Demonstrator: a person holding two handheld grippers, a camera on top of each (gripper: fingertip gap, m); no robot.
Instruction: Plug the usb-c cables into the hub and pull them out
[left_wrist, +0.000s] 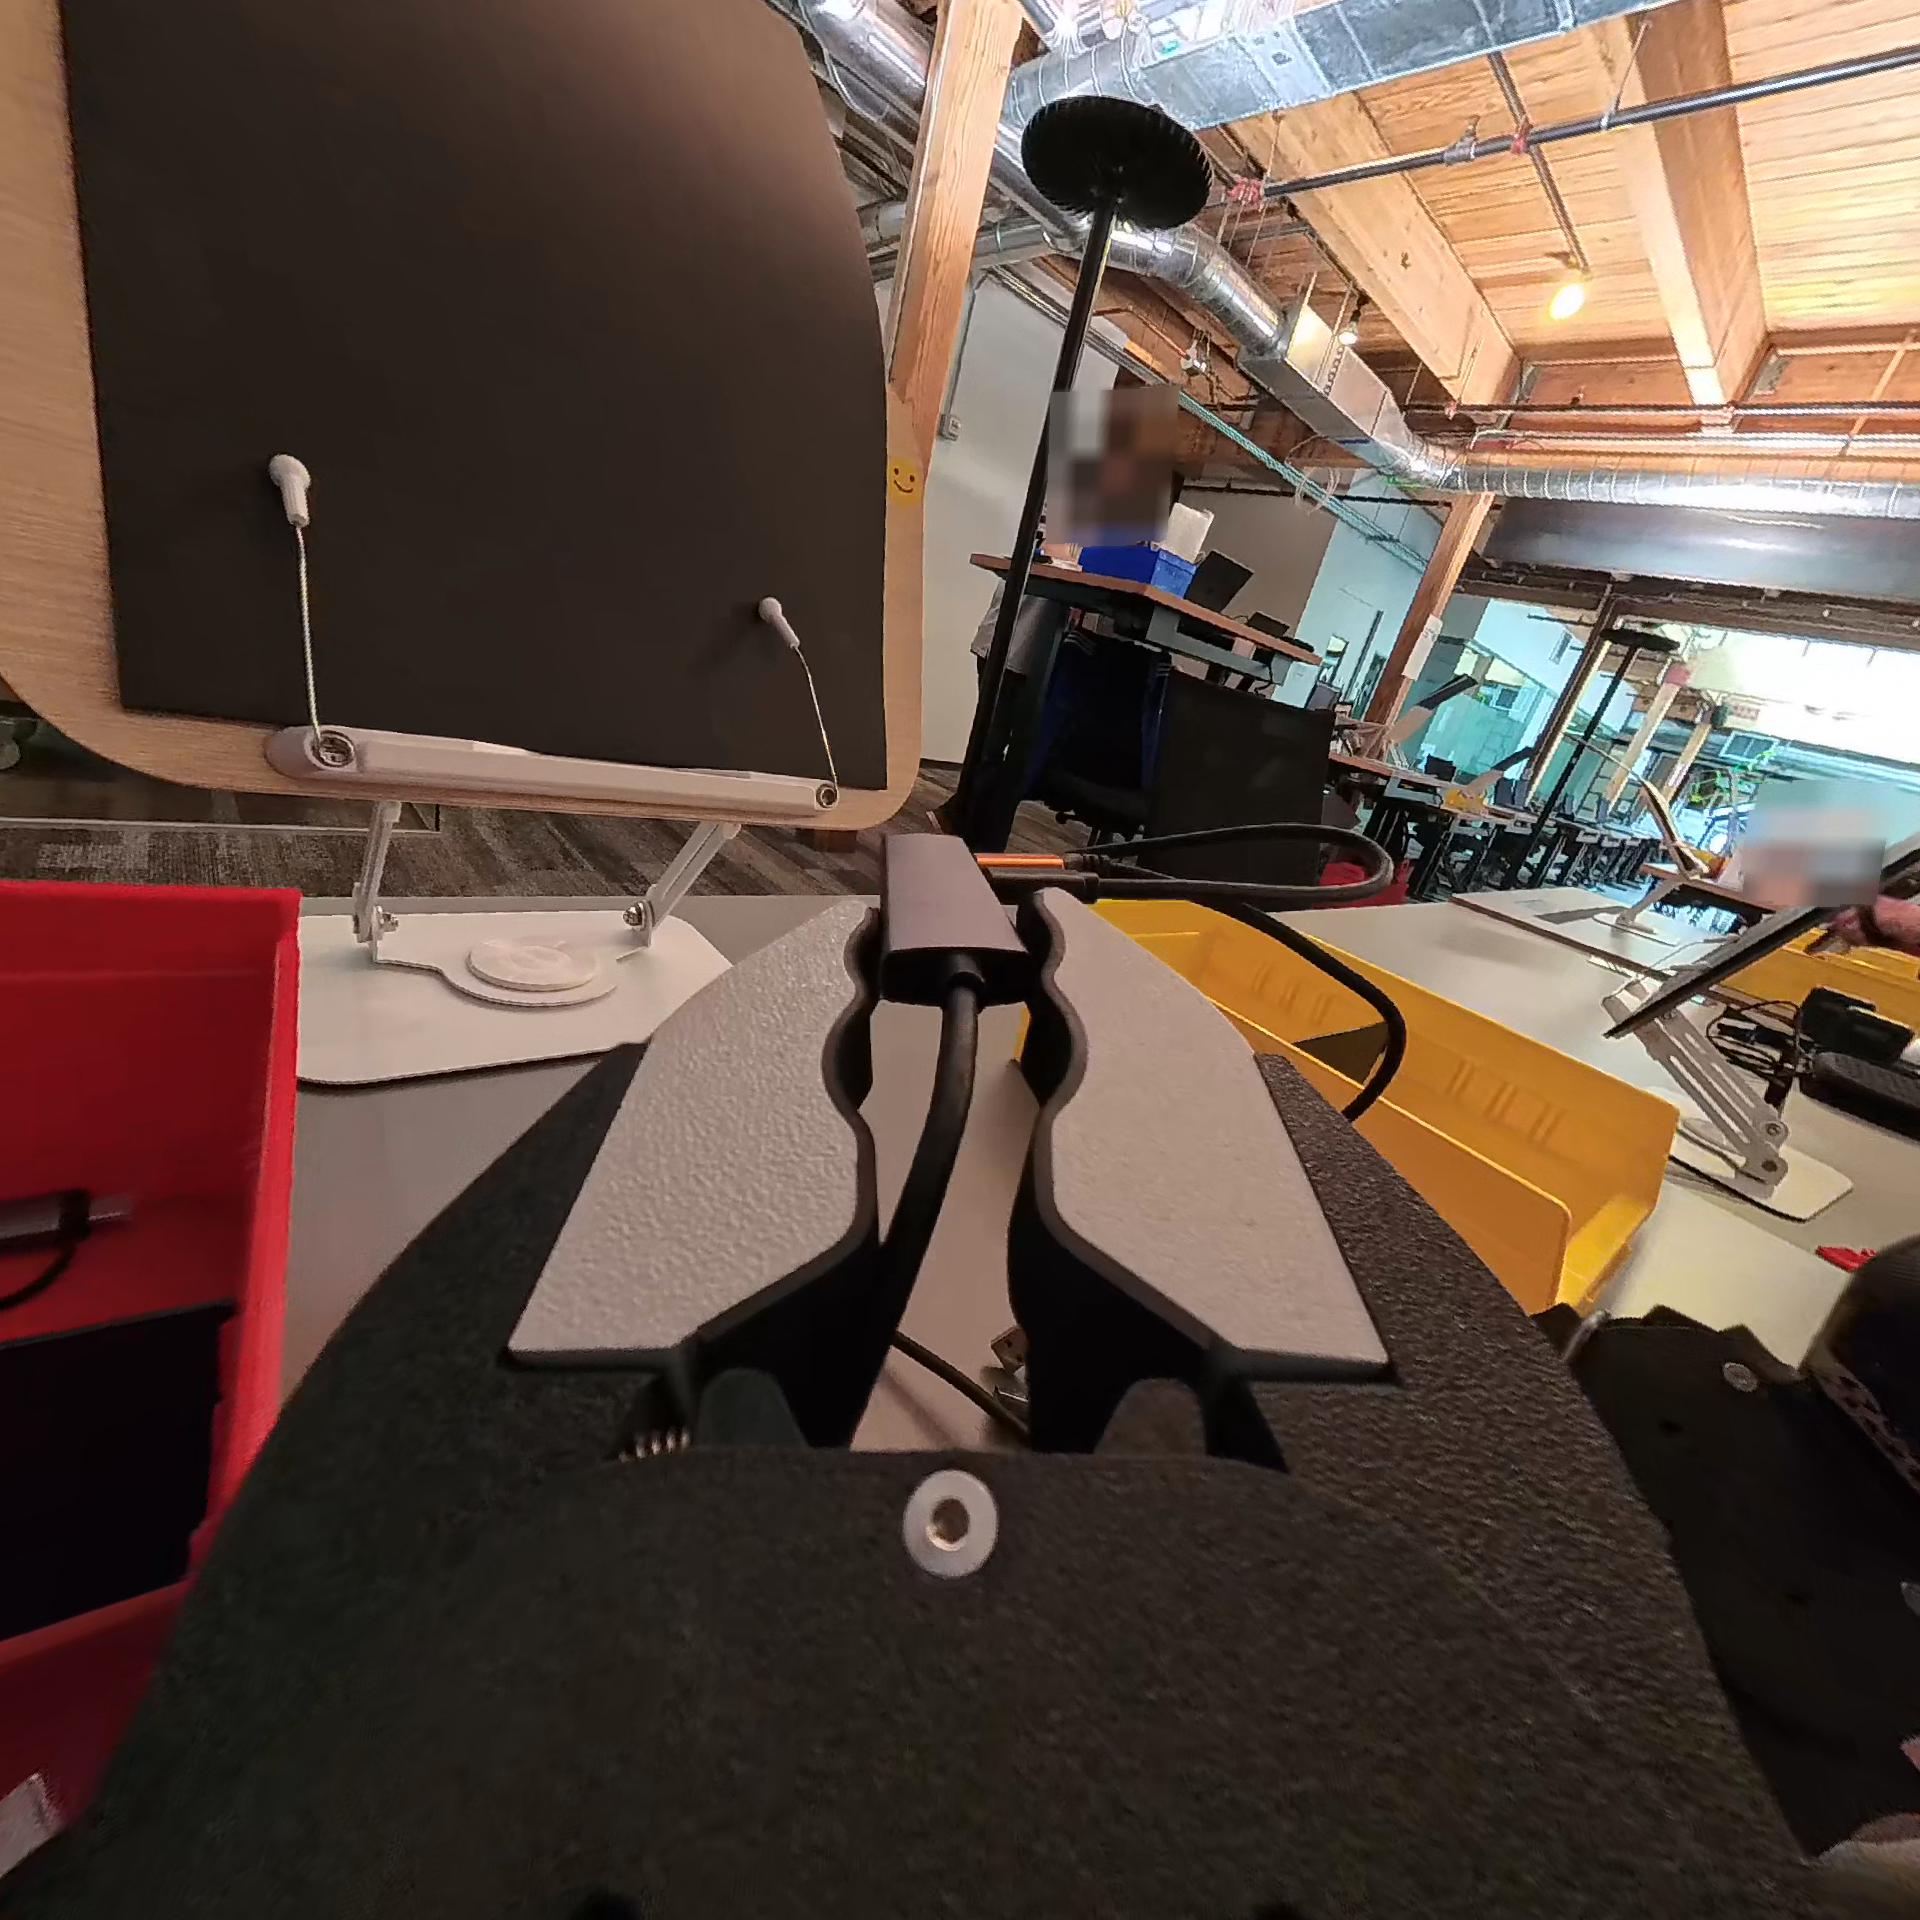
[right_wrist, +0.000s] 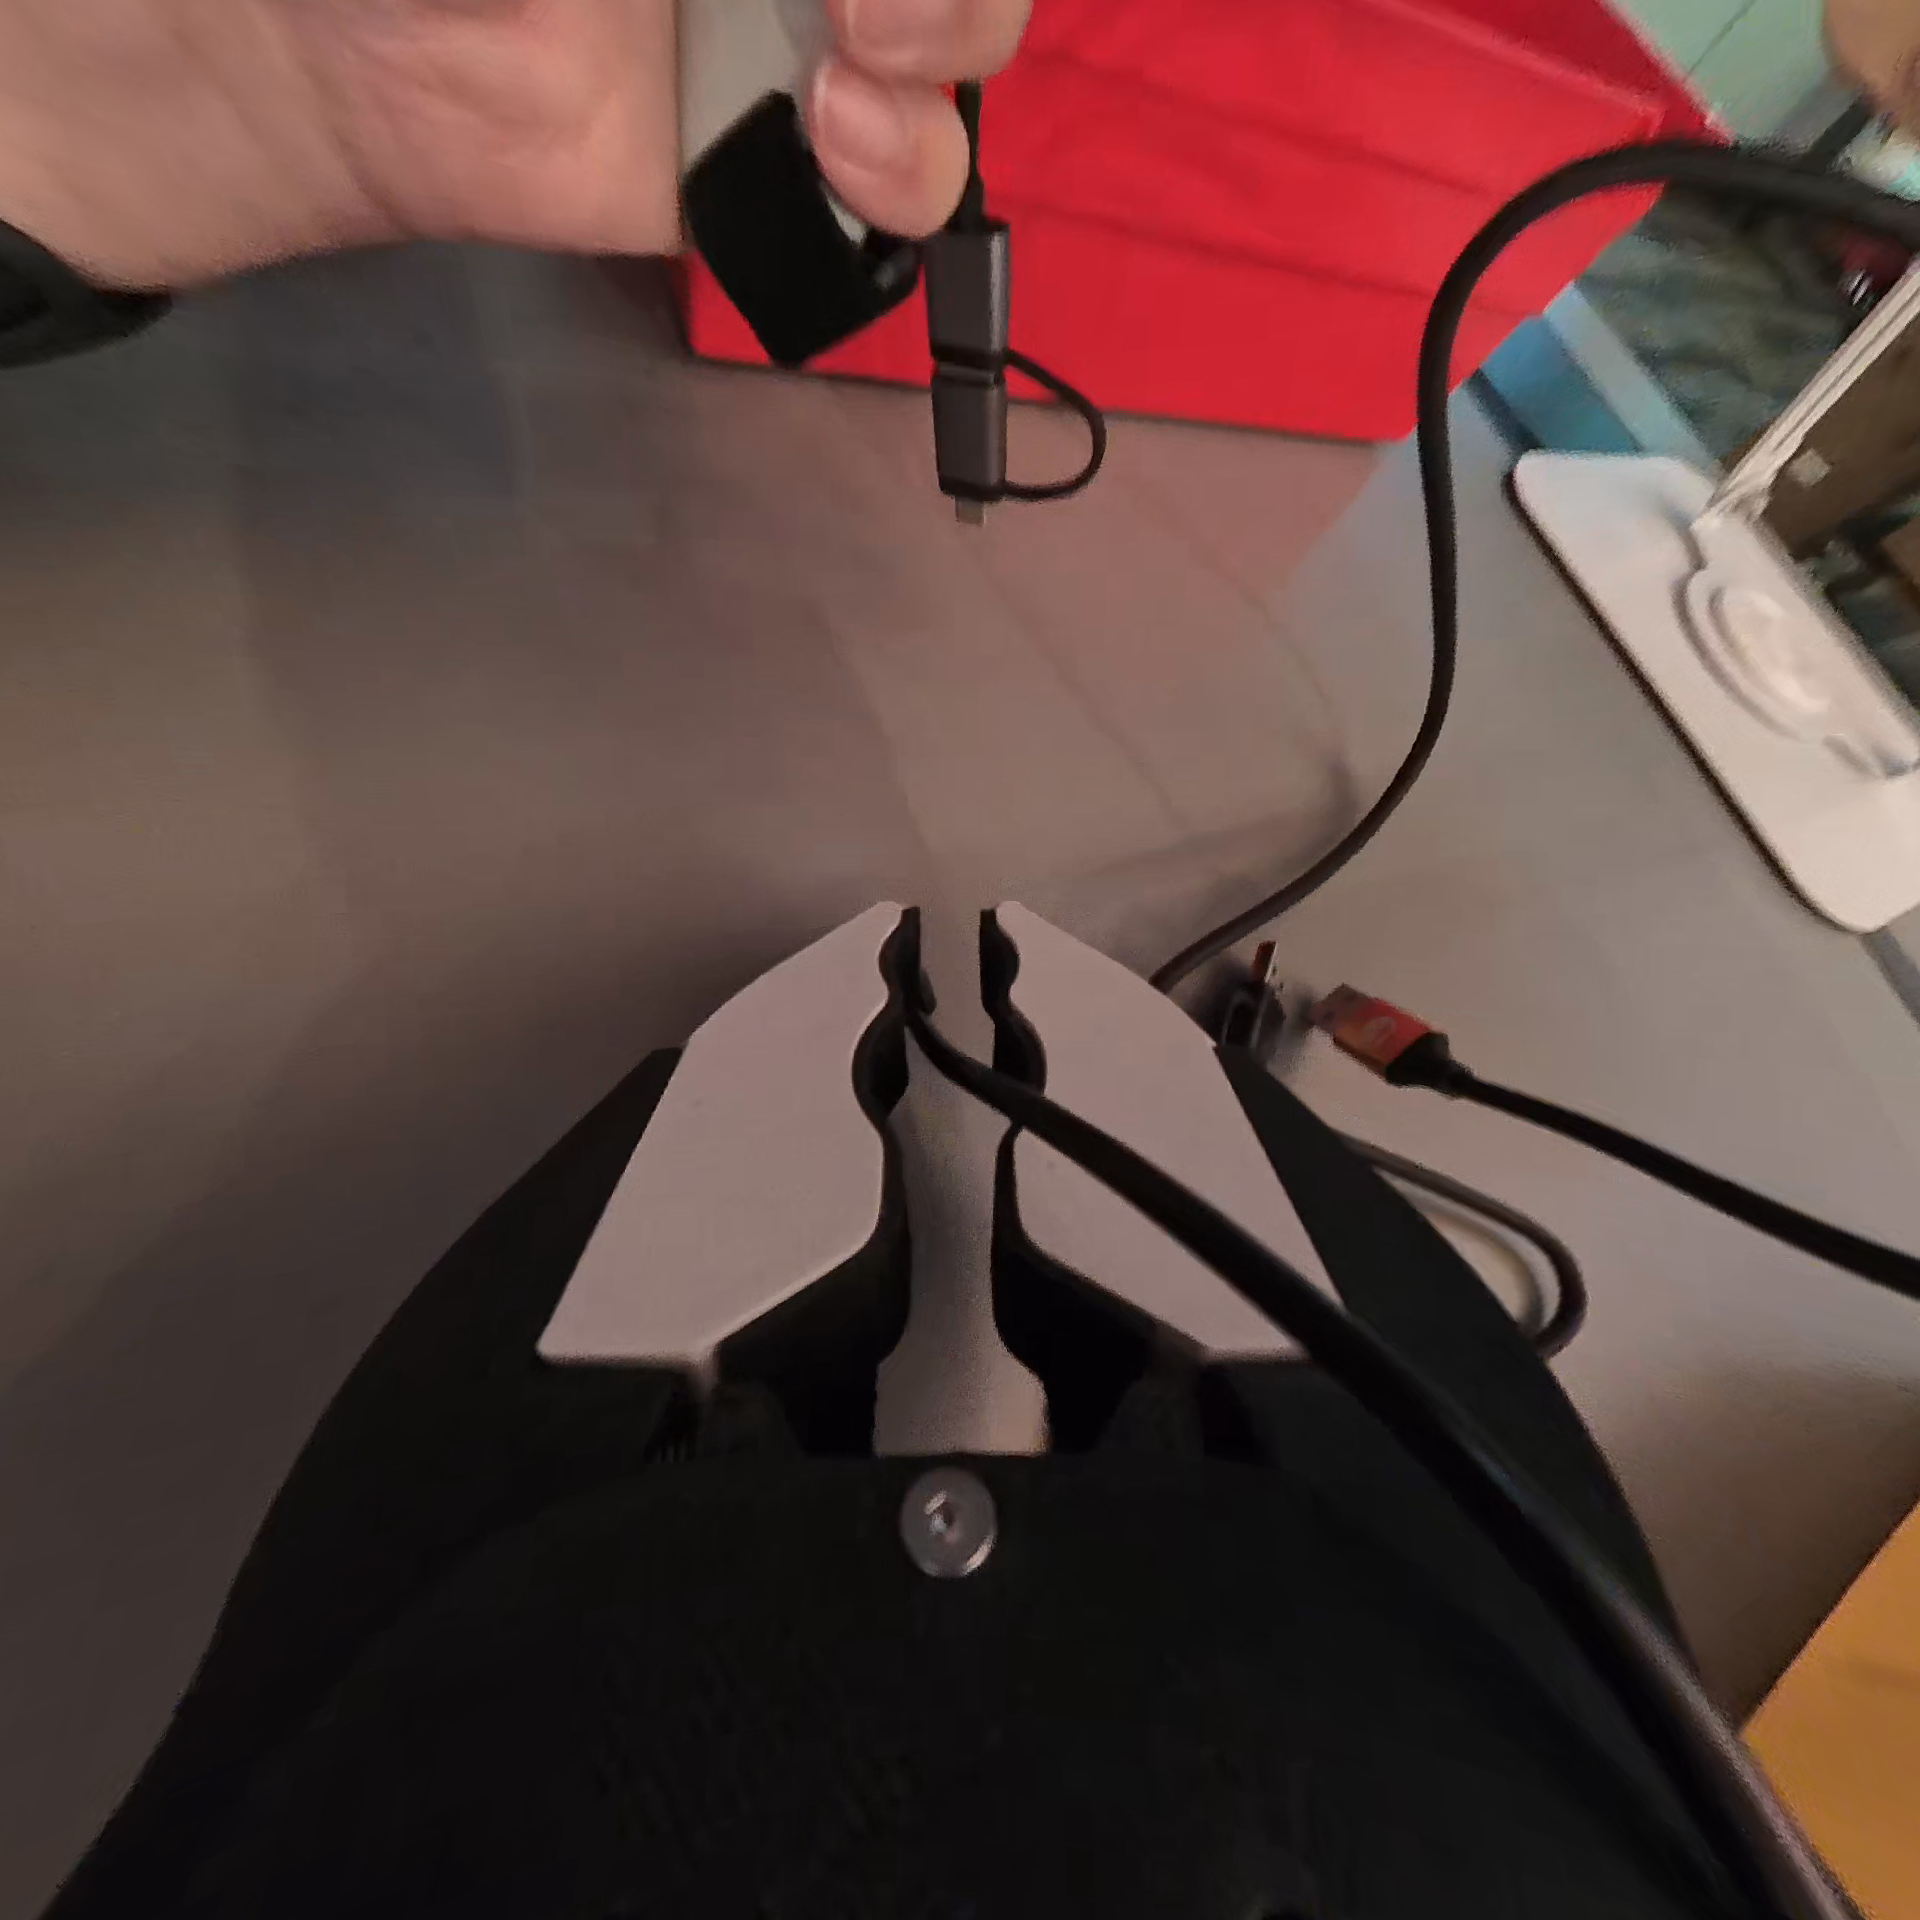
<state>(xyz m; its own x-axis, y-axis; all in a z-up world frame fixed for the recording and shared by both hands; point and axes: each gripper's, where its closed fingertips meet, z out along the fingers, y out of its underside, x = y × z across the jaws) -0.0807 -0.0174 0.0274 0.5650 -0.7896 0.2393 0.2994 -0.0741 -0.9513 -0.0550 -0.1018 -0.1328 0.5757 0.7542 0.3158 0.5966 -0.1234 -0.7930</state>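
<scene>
Between the tips of the left hand-held gripper (left_wrist: 948, 961), the dark hub (left_wrist: 943, 925) is clamped, its own lead trailing back through the jaws. Just beyond, two cables (left_wrist: 1226, 862) run from its right side above the yellow bin (left_wrist: 1475, 1112); a red bin (left_wrist: 145, 1049) sits left. On the right, the right hand-held gripper (right_wrist: 948, 935) pinches a thin black cable (right_wrist: 1174, 1174) at its nearly closed tips. Farther off, a bare hand (right_wrist: 343, 125) dangles a grey usb-c plug (right_wrist: 971, 384) over the grey table (right_wrist: 468, 675).
</scene>
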